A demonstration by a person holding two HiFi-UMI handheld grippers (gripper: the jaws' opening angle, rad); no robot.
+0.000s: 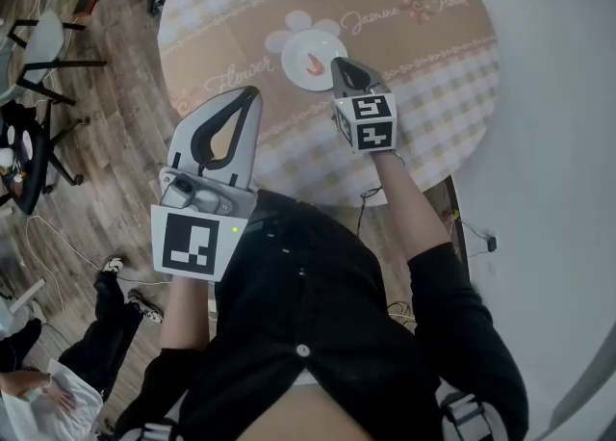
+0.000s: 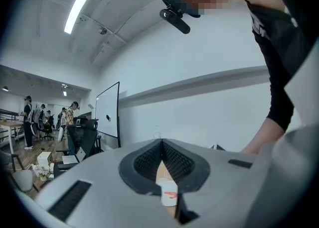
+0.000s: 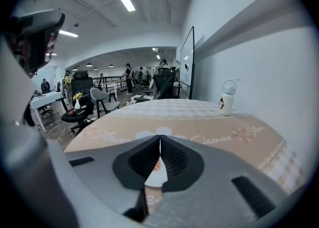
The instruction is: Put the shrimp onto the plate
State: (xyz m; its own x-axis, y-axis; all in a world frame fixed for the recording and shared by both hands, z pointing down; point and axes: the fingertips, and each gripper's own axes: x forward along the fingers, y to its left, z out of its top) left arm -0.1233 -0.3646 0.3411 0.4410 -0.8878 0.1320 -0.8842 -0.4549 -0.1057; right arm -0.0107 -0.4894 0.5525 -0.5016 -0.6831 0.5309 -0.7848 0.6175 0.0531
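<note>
Curled orange shrimp (image 1: pixel 316 65) lies on round white plate (image 1: pixel 299 52) (smooth).

**Black cardigan, grey tongs**

The person is wearing a black cardigan (image 1: pixel 318 314) with small pale buttons (image 1: pixel 302 350); its sleeves (image 1: pixel 462 319) are covering only the upper arms. The left tongs (image 1: pixel 252 92) and right tongs (image 1: pixel 339 64) are showing grey shells, black ribbed pads (image 2: pixel 182 161) and white cubes (image 1: pixel 371 121) bearing black square markers.

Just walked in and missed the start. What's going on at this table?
A person holds a gripper in each hand over a round table. The shrimp already lies on the white plate. The right gripper, shut and empty, is right beside the plate; the left gripper, also shut, is back near the person's body.
</note>
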